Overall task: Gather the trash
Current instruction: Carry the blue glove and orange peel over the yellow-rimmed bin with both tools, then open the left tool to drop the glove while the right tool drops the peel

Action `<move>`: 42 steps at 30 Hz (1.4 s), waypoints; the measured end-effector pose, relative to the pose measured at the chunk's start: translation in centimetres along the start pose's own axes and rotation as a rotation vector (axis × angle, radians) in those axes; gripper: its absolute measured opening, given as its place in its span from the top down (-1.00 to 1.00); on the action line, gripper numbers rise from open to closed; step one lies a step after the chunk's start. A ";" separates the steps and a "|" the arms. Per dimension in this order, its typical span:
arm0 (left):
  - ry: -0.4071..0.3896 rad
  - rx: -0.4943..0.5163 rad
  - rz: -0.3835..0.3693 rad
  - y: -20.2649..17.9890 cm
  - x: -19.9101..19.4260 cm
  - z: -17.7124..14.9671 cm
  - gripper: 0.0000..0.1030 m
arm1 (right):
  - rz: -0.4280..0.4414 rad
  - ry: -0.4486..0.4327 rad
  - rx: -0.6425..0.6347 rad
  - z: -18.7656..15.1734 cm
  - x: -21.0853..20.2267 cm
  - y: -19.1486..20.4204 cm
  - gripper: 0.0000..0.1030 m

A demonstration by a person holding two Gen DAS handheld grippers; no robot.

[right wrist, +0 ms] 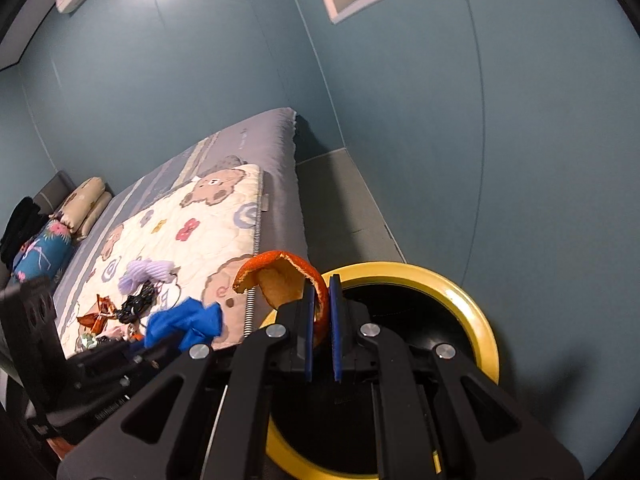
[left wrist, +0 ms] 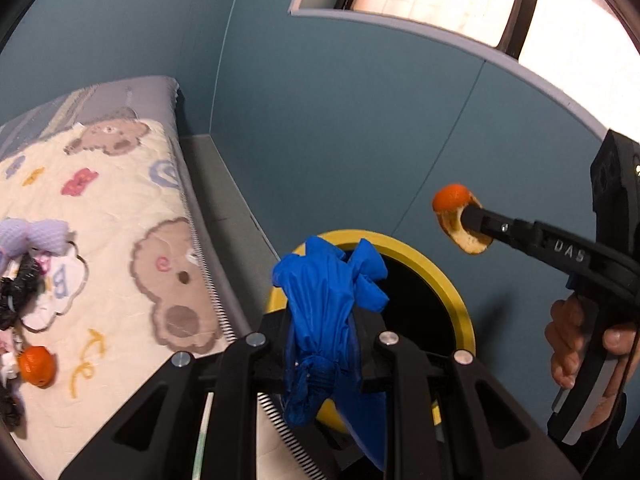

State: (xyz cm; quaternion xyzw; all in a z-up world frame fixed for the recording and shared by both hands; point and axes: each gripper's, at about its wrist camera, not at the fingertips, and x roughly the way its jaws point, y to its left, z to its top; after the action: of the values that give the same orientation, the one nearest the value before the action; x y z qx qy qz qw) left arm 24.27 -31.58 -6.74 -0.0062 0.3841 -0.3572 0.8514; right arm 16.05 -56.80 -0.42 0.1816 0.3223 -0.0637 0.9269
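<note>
"DAS" embossed on my right gripper (left wrist: 466,216) arm, only readable text. Left gripper (left wrist: 324,344) jaws pinching crumpled blue glove (left wrist: 328,300), thin glossy rubber, hanging over bin's 9 o'clock rim. Right jaws pressed together on curled orange peel (right wrist: 288,280), pith side showing, above same rim. Bin (right wrist: 472,300): round, yellow rim, black inside, mouth unobstructed, wedged between bed (right wrist: 280,152) edge and teal wall. More trash on quilted bear-print blanket (left wrist: 120,200): second peel piece (left wrist: 36,366), purple foam net (left wrist: 36,234), black tangle, all well apart from bin.
</note>
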 end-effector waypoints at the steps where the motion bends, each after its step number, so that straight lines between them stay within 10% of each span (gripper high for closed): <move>1: 0.014 -0.008 -0.013 -0.2 0.8 0.0 0.63 | 0.004 0.004 0.012 0.2 0.3 -0.5 0.86; 15: 0.031 -0.041 -0.034 -1.3 3.9 0.0 0.05 | -0.068 0.001 0.017 0.5 1.4 -2.0 0.82; 25: -0.031 -0.050 0.010 -0.4 0.7 -0.5 -0.71 | -0.095 0.008 0.044 0.0 1.2 -2.4 0.04; 42: -0.104 -0.097 0.154 6.0 -7.1 -3.0 -0.81 | -0.179 0.126 0.053 -0.9 2.8 -0.8 -0.16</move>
State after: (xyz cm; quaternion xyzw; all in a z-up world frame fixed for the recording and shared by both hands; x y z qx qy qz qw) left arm 22.75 -21.99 -5.98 -0.0363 0.3555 -0.2710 0.8938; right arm 17.51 -57.26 -3.01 0.1801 0.3931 -0.1431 0.8903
